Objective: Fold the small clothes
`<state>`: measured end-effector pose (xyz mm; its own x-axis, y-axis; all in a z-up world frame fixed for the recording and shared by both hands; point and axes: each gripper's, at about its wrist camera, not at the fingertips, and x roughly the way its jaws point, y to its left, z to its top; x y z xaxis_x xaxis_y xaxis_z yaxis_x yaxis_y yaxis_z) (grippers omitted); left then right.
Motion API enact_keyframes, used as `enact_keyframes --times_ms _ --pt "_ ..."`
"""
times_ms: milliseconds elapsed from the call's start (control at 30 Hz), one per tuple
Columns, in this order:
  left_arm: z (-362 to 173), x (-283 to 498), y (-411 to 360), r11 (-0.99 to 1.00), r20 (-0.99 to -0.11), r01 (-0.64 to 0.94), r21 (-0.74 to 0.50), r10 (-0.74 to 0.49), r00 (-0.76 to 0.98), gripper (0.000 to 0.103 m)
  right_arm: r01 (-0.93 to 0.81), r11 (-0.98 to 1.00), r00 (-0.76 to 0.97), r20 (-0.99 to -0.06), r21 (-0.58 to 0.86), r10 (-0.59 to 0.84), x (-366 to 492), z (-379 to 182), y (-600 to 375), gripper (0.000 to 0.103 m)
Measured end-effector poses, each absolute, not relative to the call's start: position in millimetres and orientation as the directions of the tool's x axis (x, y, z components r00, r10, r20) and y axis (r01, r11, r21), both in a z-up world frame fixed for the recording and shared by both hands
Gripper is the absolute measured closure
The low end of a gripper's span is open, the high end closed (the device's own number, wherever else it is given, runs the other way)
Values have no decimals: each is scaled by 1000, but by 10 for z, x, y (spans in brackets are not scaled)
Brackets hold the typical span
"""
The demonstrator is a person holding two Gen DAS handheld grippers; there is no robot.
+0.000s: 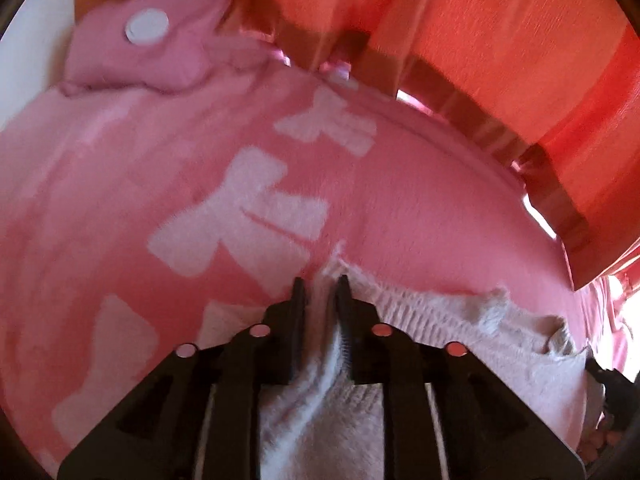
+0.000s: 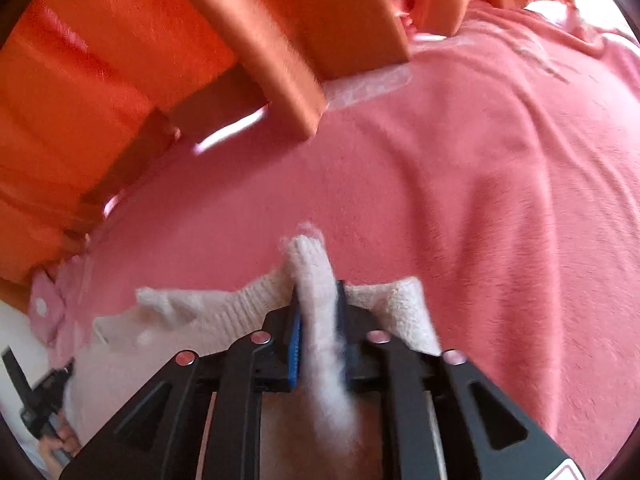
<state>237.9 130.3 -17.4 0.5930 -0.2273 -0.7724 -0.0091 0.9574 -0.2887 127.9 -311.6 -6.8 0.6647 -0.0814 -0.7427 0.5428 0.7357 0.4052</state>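
A small white fuzzy knit garment (image 1: pixel 440 320) lies over a pink blanket with white bow shapes (image 1: pixel 240 208). My left gripper (image 1: pixel 321 286) is shut on a pinched fold of the white garment at its edge. In the right wrist view the same white garment (image 2: pixel 224 312) stretches leftward, and my right gripper (image 2: pixel 318 292) is shut on another bunched fold of it that sticks up past the fingertips. Both grippers hold the garment just above the pink blanket (image 2: pixel 480 200).
Orange curtain fabric (image 1: pixel 500 40) and an orange-brown wooden frame (image 2: pixel 288 40) stand behind the blanket. A pink pillow with a white dot (image 1: pixel 148 40) lies at the far left. The left gripper shows at the lower left edge (image 2: pixel 36 396) of the right wrist view.
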Motion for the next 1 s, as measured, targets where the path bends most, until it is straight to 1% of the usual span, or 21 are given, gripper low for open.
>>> enact_keyframes --times_ms 33,67,100,133,167,267,333,400,433,467,500,533,567,633,667,733,800,867,900,933,1000 --pt "-86 2326 1313 961 -761 -21 -275 -205 615 67 532 741 705 -699 410 -120 1174 91 -3062 80" --pt "25 2247 1315 967 -745 -38 -251 -168 646 49 507 762 733 -666 402 -136 1119 192 -2988 80" --pt "144 2145 1302 973 -726 -47 -227 -136 674 45 473 790 756 -640 390 -137 1075 288 -2882 80" --pt "253 2023 1257 976 -702 -25 -215 -137 699 44 402 831 779 -620 385 -90 1050 360 -2692 80" --pt "316 1928 1197 977 -689 18 -211 -162 707 39 318 864 785 -620 390 -9 1059 370 -2482 80" --pt "374 1548 878 970 -685 165 -177 -242 688 29 124 920 700 -690 371 184 1151 242 -1825 80" --pt "272 1373 598 956 -729 261 -134 -273 628 29 43 951 639 -740 307 210 1176 149 -1448 80" --pt "110 1236 390 944 -776 317 -93 -269 571 29 23 977 581 -798 214 161 1171 9 -1238 81" --pt "22 1201 354 943 -796 323 -79 -255 549 29 53 981 554 -823 185 125 1145 -89 -1230 83" --pt "-117 1174 350 947 -825 315 -69 -231 515 29 81 975 567 -813 209 128 1085 -98 -1302 90" --pt "-164 1130 363 949 -830 309 -63 -222 511 28 103 965 584 -800 239 136 1005 -55 -1370 91" --pt "-172 1056 386 949 -816 312 -40 -211 539 28 118 956 612 -778 268 142 901 5 -1448 90" --pt "-170 1033 394 949 -811 316 -17 -198 550 26 135 952 631 -765 273 130 824 36 -1486 86" --pt "-165 934 424 953 -807 303 -1 -180 562 19 200 948 626 -776 247 70 714 -6 -1641 84" --pt "-181 879 456 958 -807 288 -5 -174 564 18 234 941 578 -813 245 68 694 -137 -1717 86" --pt "-200 782 475 960 -799 280 -1 -169 577 17 261 921 597 -798 290 82 617 -155 -1785 92" --pt "-194 698 478 962 -789 273 19 -153 595 16 250 921 647 -759 297 69 504 -42 -1778 90" --pt "-200 618 524 967 -785 256 13 -149 601 15 257 930 652 -758 263 34 360 -46 -1666 82" --pt "-201 593 534 969 -783 249 6 -150 604 15 262 934 611 -791 244 36 335 -155 -1633 82" --pt "-208 567 551 970 -781 242 -1 -152 606 14 267 936 598 -801 230 26 343 -202 -1610 82" --pt "-223 525 578 973 -776 230 -13 -155 611 14 263 942 629 -778 209 -3 273 -117 -1549 82"
